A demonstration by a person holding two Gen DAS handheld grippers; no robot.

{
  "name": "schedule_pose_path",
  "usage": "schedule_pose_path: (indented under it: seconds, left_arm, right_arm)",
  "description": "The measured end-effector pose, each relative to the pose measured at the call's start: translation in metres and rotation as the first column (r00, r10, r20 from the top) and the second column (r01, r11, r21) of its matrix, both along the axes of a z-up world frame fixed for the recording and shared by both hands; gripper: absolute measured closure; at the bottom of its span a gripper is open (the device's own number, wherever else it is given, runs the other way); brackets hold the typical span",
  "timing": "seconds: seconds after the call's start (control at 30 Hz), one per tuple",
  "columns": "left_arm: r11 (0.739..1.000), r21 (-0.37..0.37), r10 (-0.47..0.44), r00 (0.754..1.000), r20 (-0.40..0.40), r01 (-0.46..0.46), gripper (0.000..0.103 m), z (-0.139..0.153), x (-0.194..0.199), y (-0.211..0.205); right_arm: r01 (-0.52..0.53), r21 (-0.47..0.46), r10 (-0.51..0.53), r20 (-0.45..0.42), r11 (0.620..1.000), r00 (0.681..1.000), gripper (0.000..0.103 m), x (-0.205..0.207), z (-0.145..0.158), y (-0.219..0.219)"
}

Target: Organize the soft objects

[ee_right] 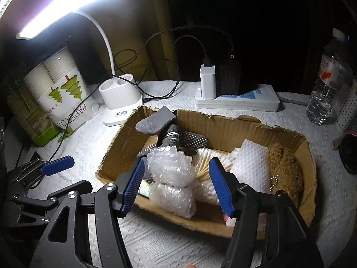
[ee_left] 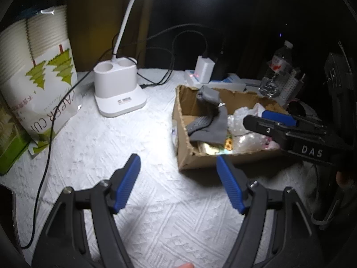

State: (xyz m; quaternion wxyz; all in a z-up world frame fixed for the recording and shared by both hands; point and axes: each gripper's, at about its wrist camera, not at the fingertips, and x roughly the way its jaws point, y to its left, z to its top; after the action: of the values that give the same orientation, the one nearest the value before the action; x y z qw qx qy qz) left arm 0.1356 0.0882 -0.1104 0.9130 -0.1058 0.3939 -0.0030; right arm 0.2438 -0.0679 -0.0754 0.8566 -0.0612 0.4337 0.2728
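Hovering wide open and empty, the right gripper [ee_right: 176, 178] faces the box [ee_right: 223, 120] at twelve o'clock. The left gripper [ee_left: 178, 178] is likewise spread, holding nothing. Sock [ee_right: 156, 118], bubble wrap [ee_right: 169, 167] and foam [ee_right: 250, 163] seem already inside; little looks left.

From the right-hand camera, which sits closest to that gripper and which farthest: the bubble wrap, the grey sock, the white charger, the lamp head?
Seen from the right gripper, nearest first:
1. Bubble wrap, between its open fingers, in the cardboard box.
2. Grey sock, draped over the box's far left rim.
3. White charger, on the power strip behind the box.
4. Lamp head, top left, overhead.
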Motion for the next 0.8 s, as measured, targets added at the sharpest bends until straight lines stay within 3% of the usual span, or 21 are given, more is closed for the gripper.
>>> schedule_pose_path:
  seconds: [0.8]
  left_arm:
    - [0.997,0.047,-0.065,0.989,0.133,0.059,0.031,0.066,-0.065,-0.057]
  right_arm:
    - [0.041,0.02,-0.043,0.127,0.999,0.991,0.039,-0.082,0.066,-0.056]
